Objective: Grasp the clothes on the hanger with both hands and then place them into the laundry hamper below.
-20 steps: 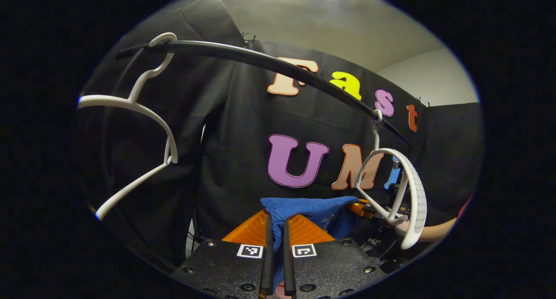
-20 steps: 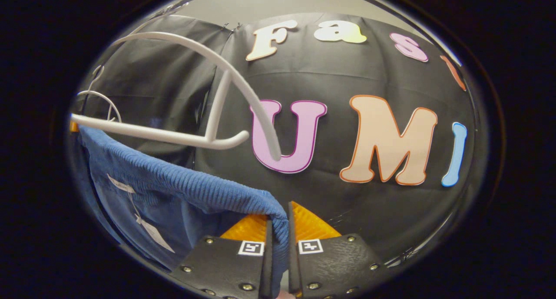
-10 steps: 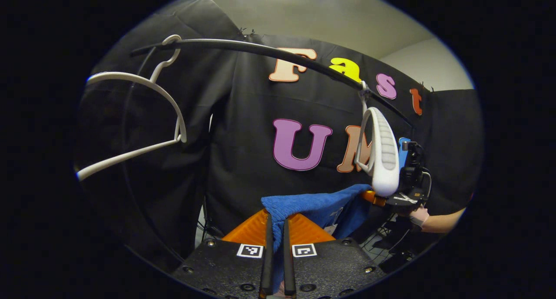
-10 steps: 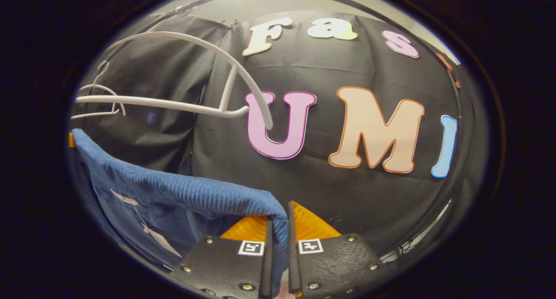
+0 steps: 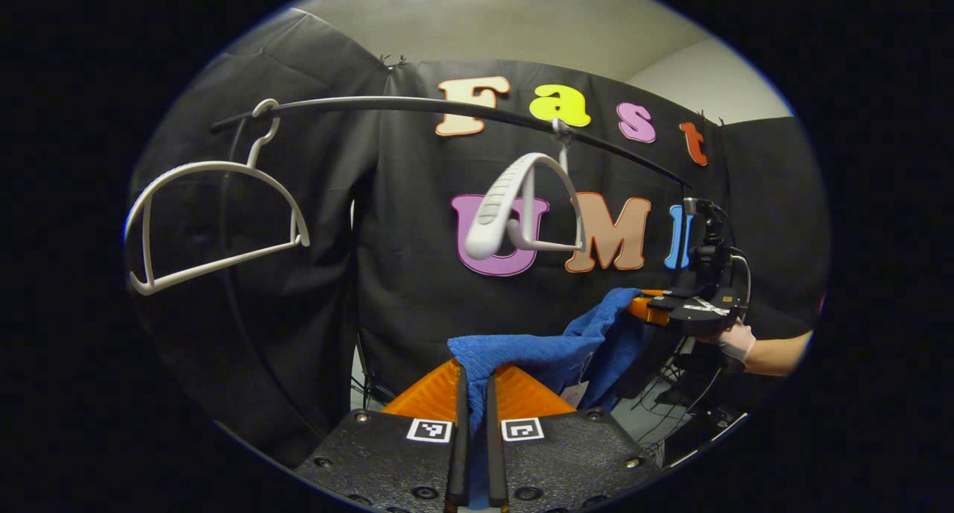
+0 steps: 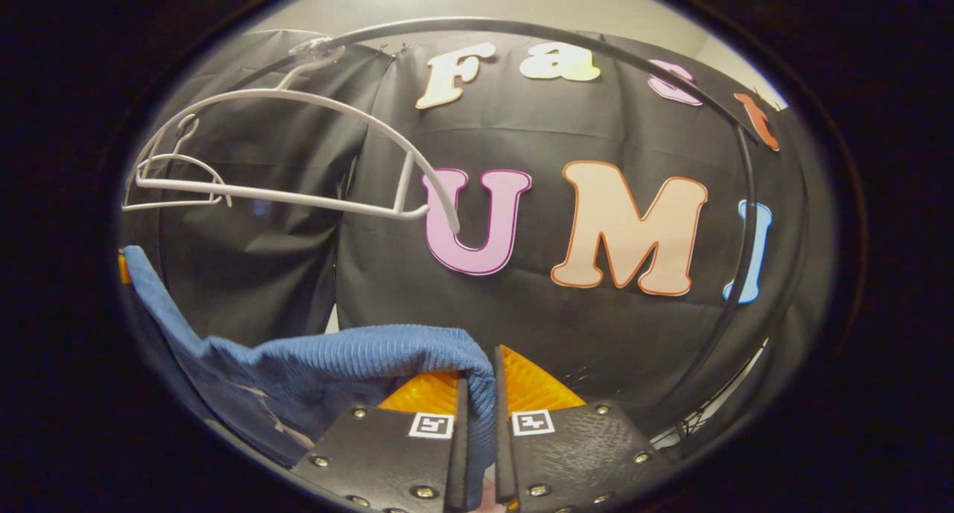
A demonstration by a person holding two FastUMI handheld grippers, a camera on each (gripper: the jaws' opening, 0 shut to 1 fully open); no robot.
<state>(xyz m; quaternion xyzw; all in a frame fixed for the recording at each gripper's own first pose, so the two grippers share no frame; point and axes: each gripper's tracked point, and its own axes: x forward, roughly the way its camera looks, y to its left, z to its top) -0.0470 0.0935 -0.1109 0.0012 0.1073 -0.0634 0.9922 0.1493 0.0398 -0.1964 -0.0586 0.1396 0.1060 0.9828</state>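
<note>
Left gripper (image 5: 474, 394) clamps near end of blue garment (image 5: 536, 349); right gripper (image 6: 477, 394) clamps far end; white hangers (image 5: 522, 207) bare on rail (image 5: 417, 106).

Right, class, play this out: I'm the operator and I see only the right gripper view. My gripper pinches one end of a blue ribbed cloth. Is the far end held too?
Observer: Yes. In the left gripper view the left gripper is shut on the blue ribbed cloth, both fingers pressing its edge.
Operator: What holds my gripper?
Observer: A hand grips the right gripper from behind, with a bare forearm trailing off to the side.
Operator: And the nearer hanger?
Observer: The white plastic hanger hangs on the black rail, its ribbed shoulder turned toward the left camera, above the cloth and apart from it.
</note>
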